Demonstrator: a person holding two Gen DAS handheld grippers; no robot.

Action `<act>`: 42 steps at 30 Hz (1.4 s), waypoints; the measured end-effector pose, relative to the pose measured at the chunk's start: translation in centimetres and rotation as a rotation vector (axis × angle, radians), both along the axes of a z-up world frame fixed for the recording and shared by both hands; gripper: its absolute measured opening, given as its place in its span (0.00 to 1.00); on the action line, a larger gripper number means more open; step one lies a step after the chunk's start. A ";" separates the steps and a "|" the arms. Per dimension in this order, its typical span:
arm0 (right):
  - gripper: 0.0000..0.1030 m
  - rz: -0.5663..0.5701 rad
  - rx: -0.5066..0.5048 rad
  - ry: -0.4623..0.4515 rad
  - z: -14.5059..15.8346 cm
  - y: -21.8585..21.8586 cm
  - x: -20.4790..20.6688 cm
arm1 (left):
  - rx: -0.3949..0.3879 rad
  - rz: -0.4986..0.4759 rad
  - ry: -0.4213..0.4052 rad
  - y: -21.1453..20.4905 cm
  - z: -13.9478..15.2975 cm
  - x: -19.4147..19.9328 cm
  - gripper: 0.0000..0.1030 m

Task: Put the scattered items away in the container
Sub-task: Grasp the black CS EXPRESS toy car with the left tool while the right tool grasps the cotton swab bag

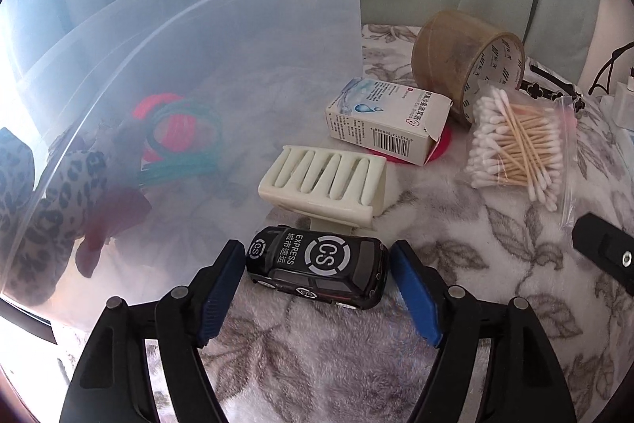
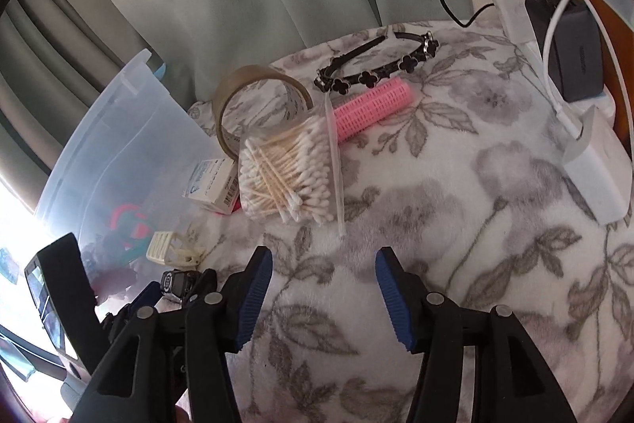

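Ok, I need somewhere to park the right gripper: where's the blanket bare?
Bare blanket lies right of the cotton swab bag, up to the white adapter. Crowded: tape roll, eardrop box, cream clip.

A white fleece blanket (image 2: 455, 193) with grey flowers carries everything. Near left lies a black toy car (image 1: 317, 266), beyond it a cream clip (image 1: 323, 181); farther sit a small carton (image 1: 386, 123), cotton swabs (image 2: 287, 173), tape roll (image 2: 257, 106), pink roller (image 2: 372, 106), headband (image 2: 380, 66).
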State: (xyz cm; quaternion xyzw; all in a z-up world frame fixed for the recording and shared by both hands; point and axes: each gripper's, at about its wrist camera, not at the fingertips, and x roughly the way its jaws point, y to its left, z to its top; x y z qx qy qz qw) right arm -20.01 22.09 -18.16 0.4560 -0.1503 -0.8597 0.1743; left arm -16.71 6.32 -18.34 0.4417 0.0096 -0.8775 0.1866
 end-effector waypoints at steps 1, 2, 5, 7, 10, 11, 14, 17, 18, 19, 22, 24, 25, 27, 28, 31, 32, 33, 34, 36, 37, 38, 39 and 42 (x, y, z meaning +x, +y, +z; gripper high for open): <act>0.58 -0.001 0.007 0.008 0.2 0.0 -0.5 | 0.007 -0.006 0.000 0.0 0.0 0.0 0.74; 0.59 -0.003 0.013 0.015 0.3 0.0 -1.0 | 0.013 -0.012 0.000 0.0 0.1 0.0 0.74; 0.60 -0.001 0.012 0.024 0.4 -0.2 -2.5 | 0.025 -0.032 -0.002 0.0 0.1 0.0 0.74; 0.60 0.004 0.009 0.020 0.1 -0.5 -3.4 | 0.037 -0.045 -0.004 0.0 0.2 0.1 0.74; 0.60 0.016 -0.006 0.011 -0.4 -1.2 -4.5 | 0.052 -0.073 -0.004 0.4 0.4 0.3 0.74; 0.60 0.020 -0.017 0.007 -0.5 -1.4 -4.8 | 0.054 -0.081 -0.005 0.6 0.5 0.3 0.74; 0.60 0.043 -0.042 -0.007 -0.9 -2.2 -5.4 | 0.058 -0.104 -0.008 1.3 0.7 0.5 0.74; 0.59 0.070 -0.054 -0.002 -0.8 -3.0 -5.5 | 0.063 -0.127 -0.011 2.0 0.9 0.6 0.74; 0.56 0.076 -0.057 0.000 -0.7 -3.1 -5.4 | 0.070 -0.136 -0.011 2.1 0.9 0.7 0.74; 0.46 0.077 -0.053 0.006 -0.6 -3.2 -5.2 | 0.079 -0.145 -0.012 2.2 1.0 0.8 0.74; 0.27 0.076 -0.035 0.021 -0.2 -3.3 -4.6 | 0.102 -0.184 -0.012 2.7 1.1 1.0 0.74; 0.22 0.075 -0.029 0.032 0.1 -2.8 -4.0 | 0.115 -0.218 -0.011 3.1 1.1 1.2 0.74; 0.21 0.072 -0.024 0.039 0.2 -2.5 -3.6 | 0.118 -0.236 -0.009 3.4 1.1 1.4 0.74; 0.21 0.062 -0.013 0.050 0.5 -1.7 -2.8 | 0.126 -0.271 -0.005 4.0 1.1 1.8 0.74; 0.21 0.051 -0.009 0.050 0.5 -1.1 -2.4 | 0.135 -0.288 -0.005 4.2 1.2 1.9 0.74; 0.21 0.004 -0.007 0.037 0.5 0.9 -1.3 | 0.114 -0.304 -0.013 4.7 1.1 2.0 0.74; 0.21 -0.012 -0.011 0.029 0.4 1.5 -1.1 | 0.105 -0.301 -0.018 4.8 1.1 2.0 0.75; 0.21 -0.028 -0.015 0.021 0.2 2.2 -0.9 | 0.103 -0.294 -0.026 4.7 1.0 1.9 0.75; 0.21 -0.038 -0.019 0.013 0.1 2.6 -0.8 | 0.113 -0.284 -0.034 4.3 1.0 2.0 0.75; 0.21 -0.054 -0.029 -0.001 -0.2 3.2 -0.5 | 0.160 -0.265 -0.043 3.6 0.9 1.6 0.75; 0.21 -0.056 -0.031 -0.003 -0.2 3.3 -0.4 | 0.178 -0.256 -0.043 3.2 0.7 1.6 0.75; 0.21 -0.053 -0.030 -0.001 -0.2 3.2 -0.4 | 0.192 -0.249 -0.043 2.8 0.5 1.5 0.75; 0.21 -0.050 -0.027 0.001 -0.2 3.2 -0.3 | 0.197 -0.249 -0.041 2.6 0.4 1.3 0.76; 0.21 -0.044 -0.025 0.006 -0.1 2.9 -0.2 | 0.196 -0.257 -0.033 2.5 0.4 1.0 0.77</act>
